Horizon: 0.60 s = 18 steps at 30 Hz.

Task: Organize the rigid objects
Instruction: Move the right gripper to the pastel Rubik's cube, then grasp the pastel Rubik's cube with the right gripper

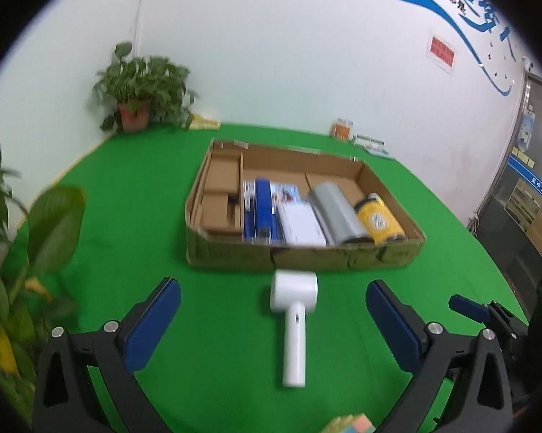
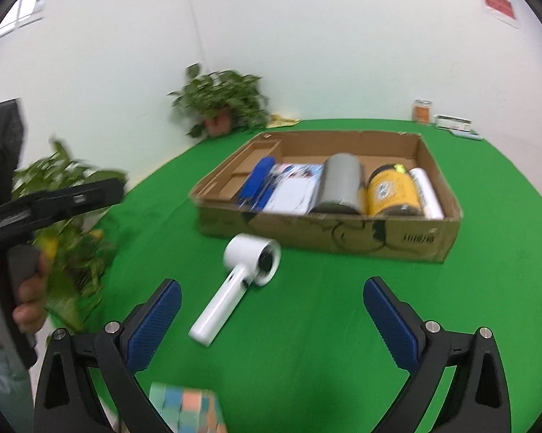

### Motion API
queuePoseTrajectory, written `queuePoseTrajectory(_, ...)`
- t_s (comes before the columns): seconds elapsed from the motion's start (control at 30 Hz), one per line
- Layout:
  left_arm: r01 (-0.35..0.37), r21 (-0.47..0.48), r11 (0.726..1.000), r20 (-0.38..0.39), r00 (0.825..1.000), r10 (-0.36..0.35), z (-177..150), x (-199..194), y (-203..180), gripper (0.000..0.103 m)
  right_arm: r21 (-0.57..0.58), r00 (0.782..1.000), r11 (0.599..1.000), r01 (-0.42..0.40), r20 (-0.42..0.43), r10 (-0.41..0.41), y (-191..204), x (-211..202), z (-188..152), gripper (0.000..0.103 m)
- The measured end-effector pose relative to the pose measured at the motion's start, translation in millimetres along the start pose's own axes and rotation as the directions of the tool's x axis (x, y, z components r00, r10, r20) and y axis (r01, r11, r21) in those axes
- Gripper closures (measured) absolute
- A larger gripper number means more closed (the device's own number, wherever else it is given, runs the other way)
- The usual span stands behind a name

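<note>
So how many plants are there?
2: one potted plant in the far corner of the green table, and one leafy plant at its left edge. More could be out of view.

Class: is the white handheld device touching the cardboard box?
Apart. In the right wrist view, green cloth shows between the white device and the box front wall.

A matt, felt-like green cloth (image 1: 133, 238) is seen over the table. The box (image 1: 299, 258) at frame centre is of rough brown cardboard. The white handheld device (image 1: 295, 319) below it appears of smooth plastic.
</note>
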<state>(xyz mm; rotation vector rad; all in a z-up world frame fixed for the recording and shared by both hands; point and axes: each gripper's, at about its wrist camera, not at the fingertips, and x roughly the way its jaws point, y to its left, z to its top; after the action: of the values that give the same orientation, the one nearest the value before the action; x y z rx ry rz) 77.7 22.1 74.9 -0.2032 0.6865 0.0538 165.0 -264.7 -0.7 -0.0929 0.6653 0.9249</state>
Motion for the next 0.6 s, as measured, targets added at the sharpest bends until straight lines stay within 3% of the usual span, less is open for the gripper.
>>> queuePoseTrajectory(0.1, 0.048, -0.045, 0.998, -0.085, 0.995, -0.052, -26, 9, 1, 0.001, -0.028, 0.994, 0.996, -0.087, -0.072, 0.085, 7, -6, -34, 0.001)
queuePoseTrajectory(0.2, 0.109, -0.097, 0.989, -0.185, 0.975, -0.125, -57, 19, 0, 0.002, -0.057, 0.977, 0.984, -0.17, -0.137, 0.161, 16, -6, -67, 0.001)
queuePoseTrajectory(0.27, 0.162, -0.146, 0.976, -0.256, 0.947, -0.196, -78, 25, 0, 0.002, -0.086, 0.965, 0.973, -0.216, -0.17, 0.199, 19, -6, -84, 0.002)
queuePoseTrajectory(0.4, 0.208, -0.259, 0.943, -0.317, 0.904, -0.287, -111, 25, 1, 0.003, -0.142, 0.942, 0.945, -0.294, -0.212, 0.261, 26, -7, -108, 0.007)
queuePoseTrajectory(0.47, 0.226, -0.299, 0.927, -0.341, 0.882, -0.325, -125, 25, -3, 0.008, -0.159, 0.939, 0.941, -0.3, -0.224, 0.262, 27, -3, -112, 0.016)
queuePoseTrajectory(0.53, 0.212, -0.323, 0.922, -0.373, 0.867, -0.33, -137, 28, -6, 0.011, -0.164, 0.927, 0.935, -0.313, -0.266, 0.264, 29, 7, -116, 0.036)
queuePoseTrajectory(0.6, 0.211, -0.364, 0.907, -0.398, 0.845, -0.357, -147, 34, -9, 0.02, -0.183, 0.921, 0.933, -0.31, -0.3, 0.248, 32, 16, -120, 0.046)
